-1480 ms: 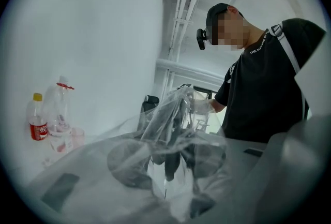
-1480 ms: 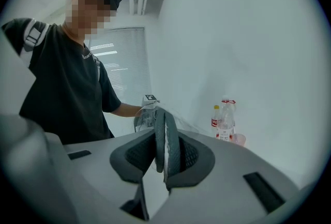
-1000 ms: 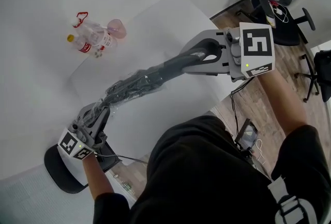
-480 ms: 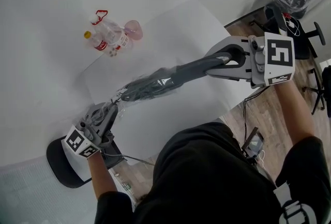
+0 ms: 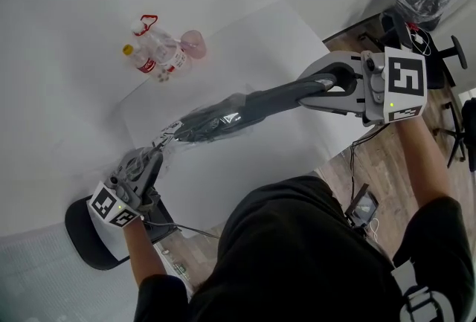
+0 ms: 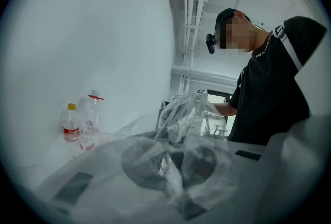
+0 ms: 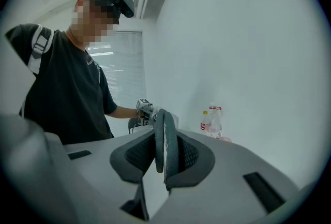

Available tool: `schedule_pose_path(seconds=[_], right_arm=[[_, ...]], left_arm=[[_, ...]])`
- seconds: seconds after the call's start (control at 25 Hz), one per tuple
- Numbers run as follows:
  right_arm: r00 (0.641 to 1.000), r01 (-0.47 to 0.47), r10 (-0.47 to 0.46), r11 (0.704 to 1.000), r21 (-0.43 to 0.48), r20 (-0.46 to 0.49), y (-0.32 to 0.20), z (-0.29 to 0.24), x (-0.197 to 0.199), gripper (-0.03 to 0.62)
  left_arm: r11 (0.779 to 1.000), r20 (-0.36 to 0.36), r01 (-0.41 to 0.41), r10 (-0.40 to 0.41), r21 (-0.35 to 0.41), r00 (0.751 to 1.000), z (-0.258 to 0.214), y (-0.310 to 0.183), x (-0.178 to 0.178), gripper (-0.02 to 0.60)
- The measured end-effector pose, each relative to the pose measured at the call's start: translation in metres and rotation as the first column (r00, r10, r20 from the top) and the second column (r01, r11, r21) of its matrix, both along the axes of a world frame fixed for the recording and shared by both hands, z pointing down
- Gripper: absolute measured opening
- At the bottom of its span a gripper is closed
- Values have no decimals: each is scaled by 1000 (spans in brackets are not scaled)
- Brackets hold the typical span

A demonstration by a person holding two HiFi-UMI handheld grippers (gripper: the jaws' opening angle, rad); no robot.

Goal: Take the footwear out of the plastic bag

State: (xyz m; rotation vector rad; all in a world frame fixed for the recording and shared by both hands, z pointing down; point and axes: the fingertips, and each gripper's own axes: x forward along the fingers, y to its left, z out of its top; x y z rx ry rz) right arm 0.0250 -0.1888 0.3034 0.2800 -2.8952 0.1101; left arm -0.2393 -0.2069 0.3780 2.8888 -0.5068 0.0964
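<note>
**Coach:** Since a second ago your left gripper point(image 5: 152, 157) has drawn away from the toe end, and film now stretches between them. Its jaws are pinched tight on a bunched fold of the clear thin plastic bag point(image 6: 186, 114).

**Operator:** And my right?

**Coach:** Your right gripper point(image 7: 166, 153) is clamped on the heel end of the dark grey flat footwear pair point(image 5: 256, 103), with the soles edge-on between the pads. The toe half sits inside the bag, and all of it is held over the white table point(image 5: 223, 187).

**Operator:** How do I finish cleanly?

**Coach:** I'd hold the right steady and pull the left straight along the footwear's length. A sideways tug could snag the film on the toes or tear it. Keep the pinch closed until the toes clear.
</note>
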Motion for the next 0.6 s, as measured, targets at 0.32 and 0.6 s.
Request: schedule_pose_path(seconds=[0.32, 0.6], right_arm=[[1000, -6, 6, 1000, 20, 0, 0, -3, 0, 75], [1000, -1, 1, 1000, 16, 5, -2, 0, 1, 75]], left_arm=[[1000, -9, 13, -13, 14, 1000, -3, -2, -1, 26], [1000, -8, 25, -25, 15, 1000, -3, -5, 3, 26]])
